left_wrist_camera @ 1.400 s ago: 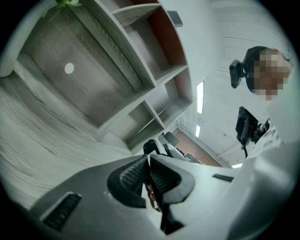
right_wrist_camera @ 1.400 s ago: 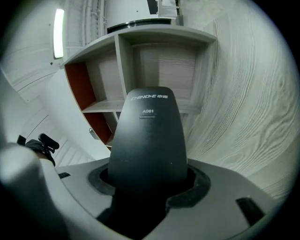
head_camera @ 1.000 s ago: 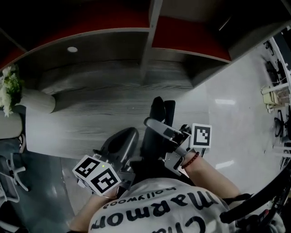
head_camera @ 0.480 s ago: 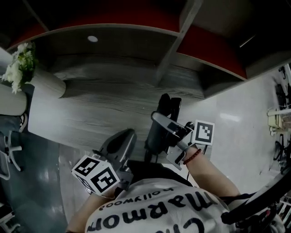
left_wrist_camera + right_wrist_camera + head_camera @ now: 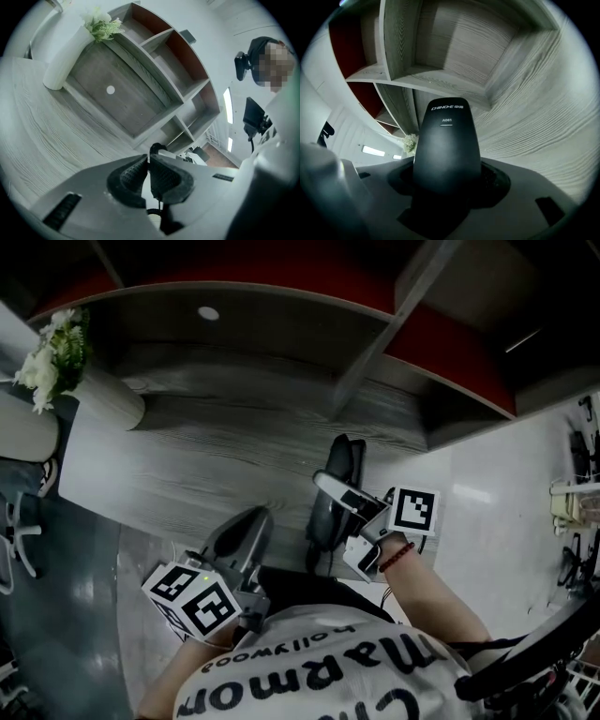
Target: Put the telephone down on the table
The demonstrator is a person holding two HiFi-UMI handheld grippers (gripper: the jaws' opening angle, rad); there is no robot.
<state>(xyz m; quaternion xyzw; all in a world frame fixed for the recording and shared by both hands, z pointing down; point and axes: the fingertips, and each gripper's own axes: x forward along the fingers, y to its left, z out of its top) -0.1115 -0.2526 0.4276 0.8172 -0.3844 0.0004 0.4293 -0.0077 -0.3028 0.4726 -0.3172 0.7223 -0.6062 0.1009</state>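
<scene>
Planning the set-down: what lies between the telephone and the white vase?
Only bare table between telephone and vase, shown in the head view.

Left claw (image 5: 149,172) jaws together, right claw (image 5: 446,182) tight on the telephone (image 5: 446,136) — both tipped slightly down

Office or reception area, indoors.

- Long grey wood-grain counter (image 5: 187,465).
- Built-in open shelving of the same grey wood (image 5: 370,367) along the counter's back edge, split into compartments, some with red back panels (image 5: 441,348).
- White cylindrical vase (image 5: 111,401) of white flowers with green leaves (image 5: 52,352) at the counter's left end.
- Glossy pale floor (image 5: 506,493) off the counter's right end, reflecting lamps.
- White spoked base (image 5: 17,535), apparently of a swivel chair, beyond the left end.
- Long bright ceiling light strips (image 5: 228,105) past the shelving.
</scene>
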